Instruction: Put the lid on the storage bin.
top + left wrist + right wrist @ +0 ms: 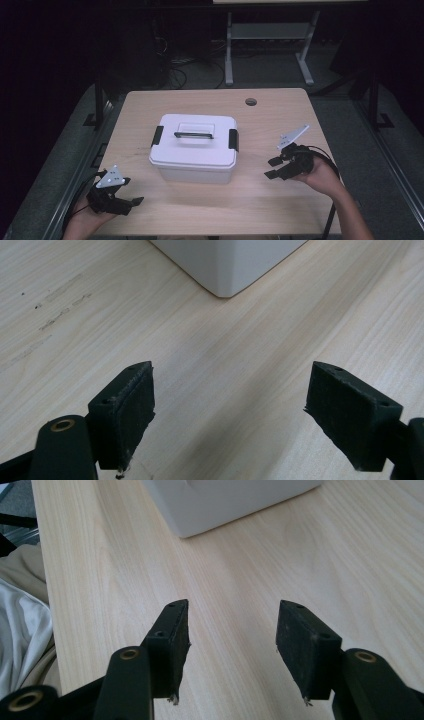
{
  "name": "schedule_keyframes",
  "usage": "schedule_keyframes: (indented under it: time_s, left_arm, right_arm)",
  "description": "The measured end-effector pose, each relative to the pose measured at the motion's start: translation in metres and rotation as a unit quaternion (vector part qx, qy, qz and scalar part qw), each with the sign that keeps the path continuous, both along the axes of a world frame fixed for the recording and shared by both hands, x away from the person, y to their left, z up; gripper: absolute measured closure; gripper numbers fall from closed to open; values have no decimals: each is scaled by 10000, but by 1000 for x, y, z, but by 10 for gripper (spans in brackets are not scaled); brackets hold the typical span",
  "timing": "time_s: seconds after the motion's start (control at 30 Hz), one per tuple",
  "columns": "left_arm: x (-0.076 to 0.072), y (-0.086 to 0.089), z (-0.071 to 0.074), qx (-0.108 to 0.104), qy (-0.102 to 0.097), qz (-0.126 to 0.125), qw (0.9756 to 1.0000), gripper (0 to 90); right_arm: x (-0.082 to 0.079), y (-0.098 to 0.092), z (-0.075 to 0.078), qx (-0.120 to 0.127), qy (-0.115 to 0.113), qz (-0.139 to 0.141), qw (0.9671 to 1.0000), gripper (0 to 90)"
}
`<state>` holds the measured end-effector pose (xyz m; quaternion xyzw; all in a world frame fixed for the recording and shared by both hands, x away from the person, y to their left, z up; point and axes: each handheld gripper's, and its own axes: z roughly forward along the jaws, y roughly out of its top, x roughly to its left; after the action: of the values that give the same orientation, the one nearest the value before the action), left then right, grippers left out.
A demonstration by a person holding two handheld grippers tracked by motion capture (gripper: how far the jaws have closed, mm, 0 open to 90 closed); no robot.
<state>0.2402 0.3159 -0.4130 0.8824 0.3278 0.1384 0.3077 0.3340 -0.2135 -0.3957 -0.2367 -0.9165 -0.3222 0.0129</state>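
Box: a white plastic storage box with its lid on, standing in the middle of a pale wood bench. The lid has a handle lying flat in a recess on top. A black latch sits at each short end, the left latch and the right latch; both look folded up against the lid, so the box appears closed.

The left gripper is held low over the near left corner of the bench, well apart from the box, pointing right. Its jaws stand wide open and hold nothing. In the left gripper view a rounded bottom corner of the box shows ahead, beyond bare wood.

The right gripper hovers to the right of the box, near it but not touching, pointing left toward the right end. Its jaws are also open and empty. In the right gripper view, the box lies ahead.

Judging by this, the work is at its approach stage: nothing has been grasped yet. The likely next move is for each gripper to close in on the latch on its own side and flip it down, which would free the lid for lifting by the handle. The left gripper has farther to travel.

No brand, label or writing can be read on the box, the bench or the grippers.
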Motion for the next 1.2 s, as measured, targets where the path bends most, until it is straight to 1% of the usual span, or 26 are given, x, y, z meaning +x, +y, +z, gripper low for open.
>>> schedule_keyframes:
  time_s: [0.07,0.13,0.17,0.27,0.43,0.5,0.83,1.07,1.2]
  left_arm:
    - [0,0,0,-6,5,3,10000,195]
    - [0,0,-1,-9,2,17,10000,195]
    - [0,0,0,-8,1,9,10000,195]
    - [0,0,0,1,12,3,10000,195]
    - [0,0,-1,6,8,8,10000,195]
    - [0,0,-1,5,5,10,10000,195]
    - [0,-1,-1,10,8,7,10000,195]
    - [0,-1,-2,14,14,12,10000,195]
    - [0,-1,-2,14,7,11,10000,195]
  right_arm:
    - [-1,-2,-3,18,35,-14,10000,460]
    - [-1,-3,-4,19,10,10,10000,460]
    - [-3,-4,-6,32,39,-38,10000,459]
    - [-4,-6,-8,33,63,-55,10000,456]
    - [-6,-10,-11,41,58,-55,10000,454]
    - [-8,-12,-14,46,111,-106,9999,452]
    - [-14,-18,-19,70,73,-130,9999,448]
    - [-20,-22,-22,65,94,-163,9998,445]
    - [-22,-25,-24,105,87,-197,9997,445]
